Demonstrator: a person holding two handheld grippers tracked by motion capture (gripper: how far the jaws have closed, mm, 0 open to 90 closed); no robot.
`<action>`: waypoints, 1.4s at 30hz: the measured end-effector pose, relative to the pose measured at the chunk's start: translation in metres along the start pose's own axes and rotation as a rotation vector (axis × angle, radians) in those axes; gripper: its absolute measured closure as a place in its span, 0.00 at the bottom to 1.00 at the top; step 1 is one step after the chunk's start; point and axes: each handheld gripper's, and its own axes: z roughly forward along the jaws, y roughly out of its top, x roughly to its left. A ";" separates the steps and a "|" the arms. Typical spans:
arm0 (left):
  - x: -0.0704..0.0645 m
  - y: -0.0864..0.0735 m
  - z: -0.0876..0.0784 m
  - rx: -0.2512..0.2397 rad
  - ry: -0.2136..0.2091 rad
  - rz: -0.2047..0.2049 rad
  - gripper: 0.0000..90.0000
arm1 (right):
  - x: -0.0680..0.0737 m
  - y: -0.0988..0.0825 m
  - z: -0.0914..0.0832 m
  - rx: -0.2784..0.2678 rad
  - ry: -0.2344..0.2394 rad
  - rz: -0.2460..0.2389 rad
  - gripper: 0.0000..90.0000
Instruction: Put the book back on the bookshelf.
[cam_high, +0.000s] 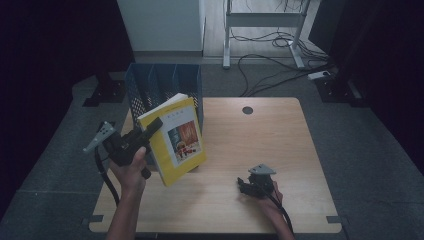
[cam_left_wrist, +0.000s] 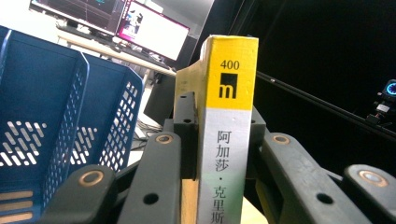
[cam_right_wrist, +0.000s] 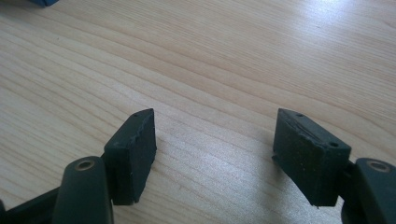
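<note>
Yellow paperback book (cam_high: 176, 141): clamped at the spine by left tongs (cam_high: 150, 131), raised upright just before the blue file rack (cam_high: 162, 85), ready for slotting. Right tongs (cam_high: 247, 186): gaping, empty, parked on table (cam_high: 280, 145).

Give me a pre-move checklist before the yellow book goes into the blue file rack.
1. Grip on the yellow book: ok, the left claw is clamped across its spine, pads on both covers.
2. Book clear of the table: ok, it is held up, tilted, in the high view.
3. Blue file rack slots free: ok for the ones that show, which look empty; the bottoms cannot be told.
4. Book lined up with a slot: not ok, it sits in front of the rack, tilted.
5. Right claw out of the way: ok, open and empty above bare table, apart from book and rack.
</note>
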 end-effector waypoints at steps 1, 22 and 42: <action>0.000 0.000 0.001 -0.001 0.000 -0.001 0.84 | 0.000 0.000 0.000 0.000 0.000 0.000 0.33; 0.007 0.009 0.009 -0.016 0.019 0.008 0.84 | 0.000 0.000 0.000 0.000 -0.001 0.001 0.33; 0.016 0.008 0.017 -0.007 0.056 0.016 0.84 | 0.000 0.000 0.000 -0.001 -0.001 0.001 0.32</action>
